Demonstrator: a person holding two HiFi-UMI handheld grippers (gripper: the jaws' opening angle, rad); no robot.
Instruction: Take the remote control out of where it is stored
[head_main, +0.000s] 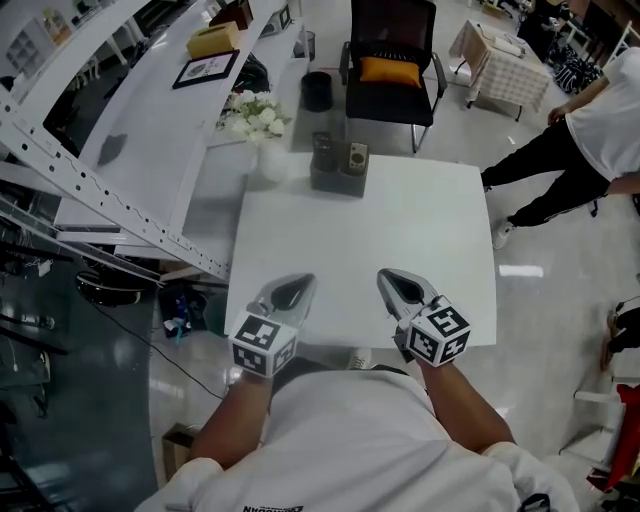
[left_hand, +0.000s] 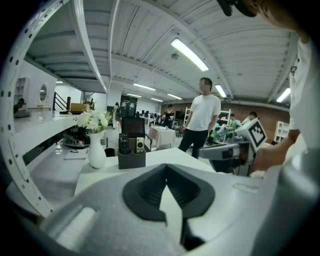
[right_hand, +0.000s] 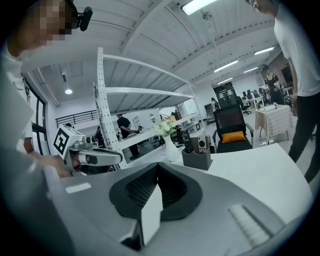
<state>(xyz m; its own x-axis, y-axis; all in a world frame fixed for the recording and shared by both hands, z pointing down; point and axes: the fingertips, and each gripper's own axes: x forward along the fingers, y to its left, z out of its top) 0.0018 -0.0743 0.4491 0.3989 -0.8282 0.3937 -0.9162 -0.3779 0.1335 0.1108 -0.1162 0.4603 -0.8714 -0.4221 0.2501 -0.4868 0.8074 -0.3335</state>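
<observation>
Head view layout: the white tabletop (head_main: 380, 250) carries a grey holder (head_main: 338, 180) at its far edge, and all positions below refer to this holder. A black chair (head_main: 390, 60) stands beyond the holder. The left gripper (head_main: 298, 285) and right gripper (head_main: 392, 280) are on the near side, well apart from the holder, and both point toward it. The fingers of each are together, pad against pad. A white vase (head_main: 270, 160) of flowers stands just left of the holder. The dark remote control (head_main: 323, 148) stands upright in the holder's left side, beside a lighter remote (head_main: 357, 157).
</observation>
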